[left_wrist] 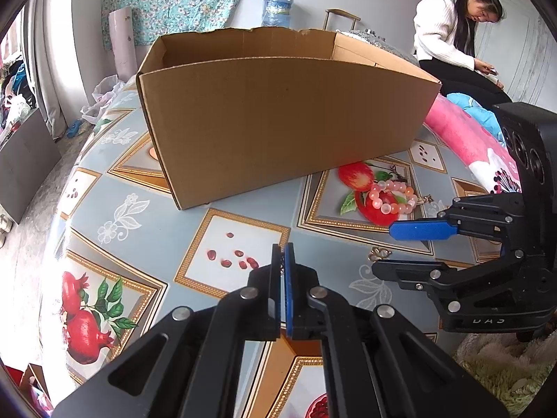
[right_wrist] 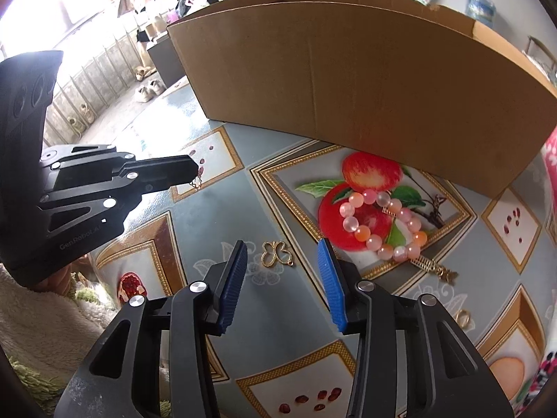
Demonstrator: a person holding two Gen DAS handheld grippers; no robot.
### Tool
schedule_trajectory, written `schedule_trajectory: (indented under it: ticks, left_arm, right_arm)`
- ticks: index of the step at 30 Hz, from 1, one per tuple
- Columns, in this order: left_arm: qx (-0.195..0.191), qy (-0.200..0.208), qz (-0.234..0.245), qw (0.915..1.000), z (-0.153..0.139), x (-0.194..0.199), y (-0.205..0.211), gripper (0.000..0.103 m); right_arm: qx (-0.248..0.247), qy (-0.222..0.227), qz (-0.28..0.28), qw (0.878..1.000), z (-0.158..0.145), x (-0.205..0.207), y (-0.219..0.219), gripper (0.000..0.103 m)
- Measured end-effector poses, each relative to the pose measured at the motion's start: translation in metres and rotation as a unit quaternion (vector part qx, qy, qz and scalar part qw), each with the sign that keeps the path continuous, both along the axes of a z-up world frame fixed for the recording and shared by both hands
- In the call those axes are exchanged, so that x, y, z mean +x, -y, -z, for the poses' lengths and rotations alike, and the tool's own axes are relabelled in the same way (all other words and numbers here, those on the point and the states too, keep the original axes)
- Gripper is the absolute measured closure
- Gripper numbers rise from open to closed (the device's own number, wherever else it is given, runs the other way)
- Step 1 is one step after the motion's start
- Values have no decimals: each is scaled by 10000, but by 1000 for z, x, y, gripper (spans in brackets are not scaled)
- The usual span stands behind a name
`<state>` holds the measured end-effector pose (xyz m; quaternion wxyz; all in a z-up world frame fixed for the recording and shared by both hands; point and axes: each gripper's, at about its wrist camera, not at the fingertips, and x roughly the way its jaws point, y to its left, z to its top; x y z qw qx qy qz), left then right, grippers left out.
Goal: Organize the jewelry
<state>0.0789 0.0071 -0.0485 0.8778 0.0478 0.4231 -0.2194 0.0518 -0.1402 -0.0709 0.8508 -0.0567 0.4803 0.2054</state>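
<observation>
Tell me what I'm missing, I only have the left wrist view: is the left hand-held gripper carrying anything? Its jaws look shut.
Observer: Yes. In the right wrist view a gold chain piece dangles from the tips of the left hand-held gripper.
Operator: Any jewelry outside my view?
Observer: A gold ring lies on the tablecloth, to the right of the right hand-held gripper.
Operator: What is the right one lined up on?
Observer: A gold butterfly-shaped pendant shows between its open fingertips, not pinched.
</observation>
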Motion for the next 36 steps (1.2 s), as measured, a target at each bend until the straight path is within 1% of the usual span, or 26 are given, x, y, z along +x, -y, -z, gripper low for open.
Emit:
schedule_trajectory:
  ticks: [3, 4, 6, 8, 12, 15, 17, 24, 30, 33, 36]
  left_arm:
    - [-15, 18, -44, 10000, -1, 0, -3, 102]
    - [-25, 12, -65, 10000, -1, 0, -5, 102]
    - [-33, -2, -103, 9999, 1, 1, -7, 102]
    - [-69, -13, -136, 9999, 1, 1, -11, 102]
    - [-135, 6, -201, 9997, -1, 2, -19, 102]
    - [-179, 0, -235, 9996, -3, 2, -23, 102]
    - [-190, 16, -254, 9995, -5, 3, -26, 102]
    - [-133, 197, -251, 9994, -17, -2, -24, 102]
    - [-105, 498, -211, 9985, -41, -12, -18, 102]
    - [-168, 669, -166, 9975, -61, -17, -17, 102]
    - [-233, 941, -62, 9953, -86, -21, -14, 102]
  right_arm:
    - [-182, 49, -133, 9997, 1, 1, -8, 72]
    - [-249, 70, -163, 9995, 2, 1, -11, 76]
    - [-433, 118, -230, 9987, 2, 2, -16, 79]
    - [-542, 121, -287, 9980, 2, 2, -20, 88]
    - [-421, 51, -261, 9988, 2, 5, -20, 89]
    - [-154, -38, -124, 9998, 1, 8, -11, 89]
    - [-58, -17, -68, 10000, -2, 7, -8, 89]
    - [46, 106, 11, 9999, -9, -5, 4, 89]
    - [116, 401, 58, 9991, -24, -15, 11, 89]
    - [243, 614, 78, 9978, -38, -21, 20, 89]
    - [354, 908, 51, 9952, -57, -24, 28, 89]
